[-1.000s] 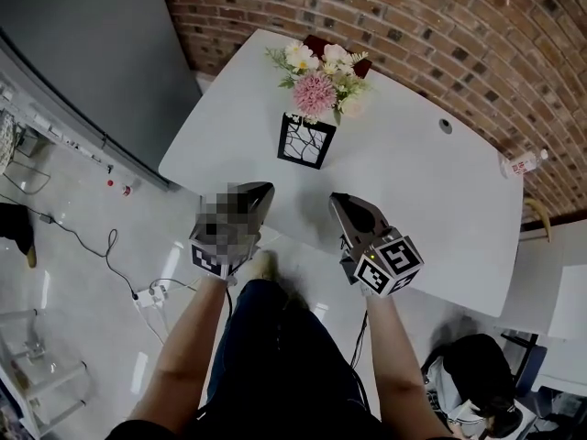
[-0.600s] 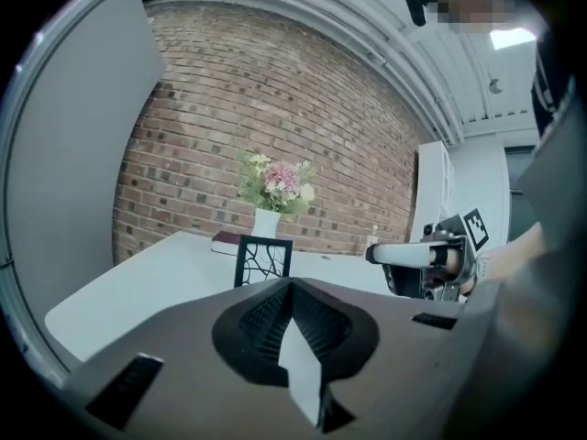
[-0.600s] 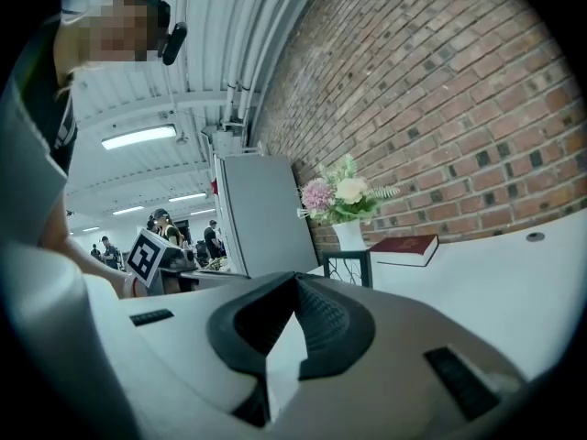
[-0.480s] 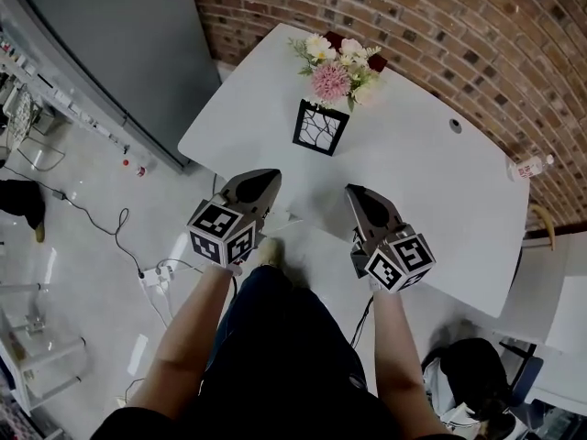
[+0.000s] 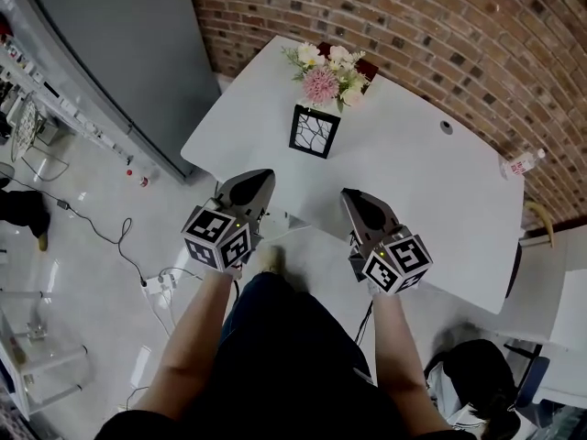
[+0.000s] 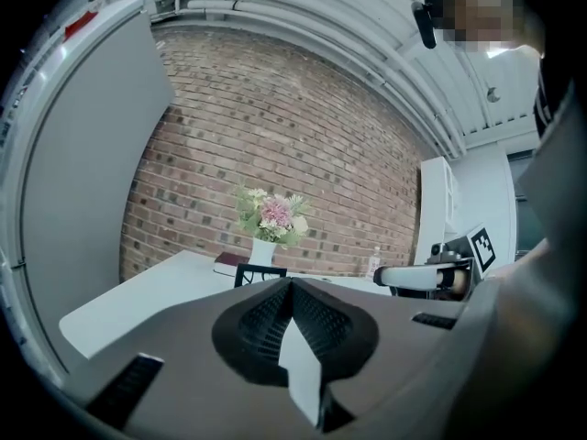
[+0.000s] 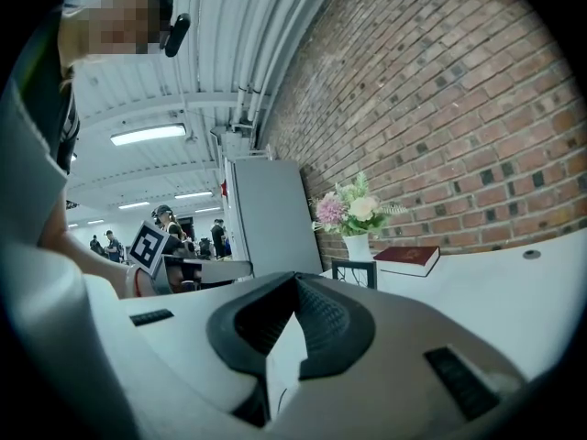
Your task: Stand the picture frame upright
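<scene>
The black picture frame (image 5: 314, 131) with a branch pattern stands upright on the white table (image 5: 413, 181), just in front of a white vase of pink and cream flowers (image 5: 326, 70). It also shows small in the left gripper view, frame (image 6: 260, 273), and in the right gripper view, frame (image 7: 354, 273). My left gripper (image 5: 261, 174) hovers at the table's near edge, shut and empty. My right gripper (image 5: 348, 193) sits beside it over the near edge, also shut with nothing in it. Both are well short of the frame.
A dark red book (image 5: 365, 64) lies behind the vase. A small bottle (image 5: 521, 164) lies at the table's far right edge by the brick wall (image 5: 440, 26). A grey panel (image 5: 119, 53) stands left; cables (image 5: 119, 246) run over the floor.
The head view has shifted slightly, so the table sits a little differently in the picture. Both grippers stay shut near the table's front edge. The frame has not moved.
</scene>
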A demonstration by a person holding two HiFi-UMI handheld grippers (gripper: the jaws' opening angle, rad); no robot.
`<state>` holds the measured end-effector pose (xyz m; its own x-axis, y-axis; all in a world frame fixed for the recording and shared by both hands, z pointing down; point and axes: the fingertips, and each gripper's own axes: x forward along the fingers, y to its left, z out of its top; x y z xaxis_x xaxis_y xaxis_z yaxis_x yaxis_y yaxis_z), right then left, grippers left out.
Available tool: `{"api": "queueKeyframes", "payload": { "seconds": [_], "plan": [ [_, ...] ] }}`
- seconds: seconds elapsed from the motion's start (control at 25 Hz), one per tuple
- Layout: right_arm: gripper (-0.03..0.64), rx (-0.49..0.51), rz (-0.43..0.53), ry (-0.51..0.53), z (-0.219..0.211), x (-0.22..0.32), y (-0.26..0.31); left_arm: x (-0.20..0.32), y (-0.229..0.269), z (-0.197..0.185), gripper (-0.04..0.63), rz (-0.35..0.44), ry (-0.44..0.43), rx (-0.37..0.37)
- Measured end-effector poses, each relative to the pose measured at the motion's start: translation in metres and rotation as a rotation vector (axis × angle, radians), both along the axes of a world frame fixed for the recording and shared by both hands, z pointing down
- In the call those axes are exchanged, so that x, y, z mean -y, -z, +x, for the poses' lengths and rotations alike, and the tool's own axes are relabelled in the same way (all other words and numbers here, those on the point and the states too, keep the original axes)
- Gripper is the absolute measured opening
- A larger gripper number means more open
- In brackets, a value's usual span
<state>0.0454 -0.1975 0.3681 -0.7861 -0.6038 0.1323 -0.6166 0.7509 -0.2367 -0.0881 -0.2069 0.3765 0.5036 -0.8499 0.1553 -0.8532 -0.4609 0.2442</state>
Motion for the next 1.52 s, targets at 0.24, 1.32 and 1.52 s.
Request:
{"api": "queueKeyframes", "payload": {
  "seconds": [0.24, 1.32, 1.52],
  "plan": [
    [0.002, -0.002, 0.014, -0.004, 0.005, -0.011, 0.005, -0.016, 0.005, 0.003, 0.005, 0.022, 0.029, -0.018],
    [0.002, -0.011, 0.064, -0.05, 0.026, -0.066, 0.003, -0.091, 0.002, -0.003, 0.005, 0.063, 0.143, -0.026],
    [0.002, -0.001, 0.062, -0.045, 0.027, -0.071, 0.002, -0.095, 0.002, -0.002, 0.005, 0.066, 0.144, -0.026]
  ]
}}
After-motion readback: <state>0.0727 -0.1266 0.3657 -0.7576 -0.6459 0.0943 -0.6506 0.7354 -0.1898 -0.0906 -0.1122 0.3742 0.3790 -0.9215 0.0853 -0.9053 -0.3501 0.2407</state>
